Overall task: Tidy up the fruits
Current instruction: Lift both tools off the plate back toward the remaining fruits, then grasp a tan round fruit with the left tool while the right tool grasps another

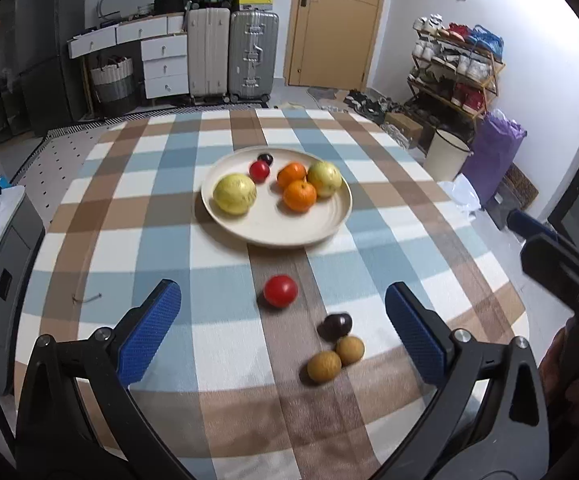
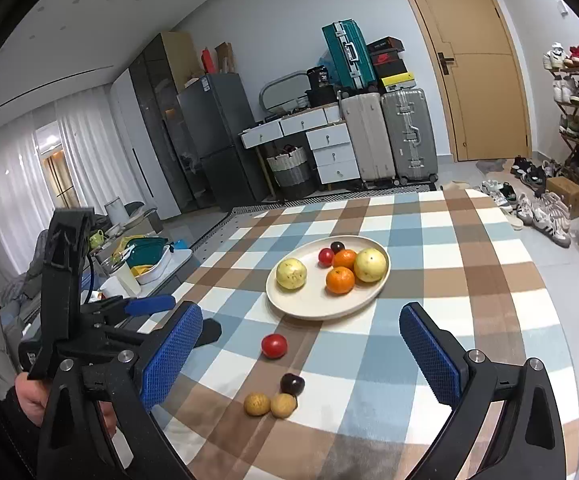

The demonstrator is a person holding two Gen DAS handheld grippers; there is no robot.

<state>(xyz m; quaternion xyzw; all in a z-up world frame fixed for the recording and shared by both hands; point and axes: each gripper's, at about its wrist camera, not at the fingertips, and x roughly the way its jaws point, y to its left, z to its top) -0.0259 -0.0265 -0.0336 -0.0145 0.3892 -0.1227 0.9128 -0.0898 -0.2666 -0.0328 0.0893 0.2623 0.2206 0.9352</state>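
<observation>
A: Left gripper (image 1: 282, 326) first. What did we log?

B: We saw its blue pads spread wide, nothing between them, nothing touched. It hung above the checked tablecloth (image 1: 161, 248), with the loose fruit lying on the cloth in the gap between the fingers.

A: Which loose fruit?

B: We counted four. A red tomato (image 1: 280, 290) sat alone, near the plate's front edge but apart from it. Closer to us a dark plum (image 1: 335, 325) touched the cluster of two brown longans (image 1: 335, 358), which sat side by side, touching.

A: Right gripper (image 2: 301, 356)?

B: Same story, we found it gaping wide and empty, clear of the cloth. In its view we saw the tomato (image 2: 274, 345), plum (image 2: 292, 383) and longans (image 2: 269, 404) between the pads again. The other tool showed at the left edge there, gripped by a hand (image 2: 29, 396).

A: And the plate (image 1: 289, 228)?

B: We noted it at the table's middle, cream, round. On it were two yellow-green guavas (image 1: 235, 193), one left, one right; two oranges (image 1: 299, 195) touching each other and the right guava; a small red fruit (image 1: 259, 171) and a dark one (image 1: 266, 158) at the back.

A: Blur?

B: Slight, left view.
</observation>
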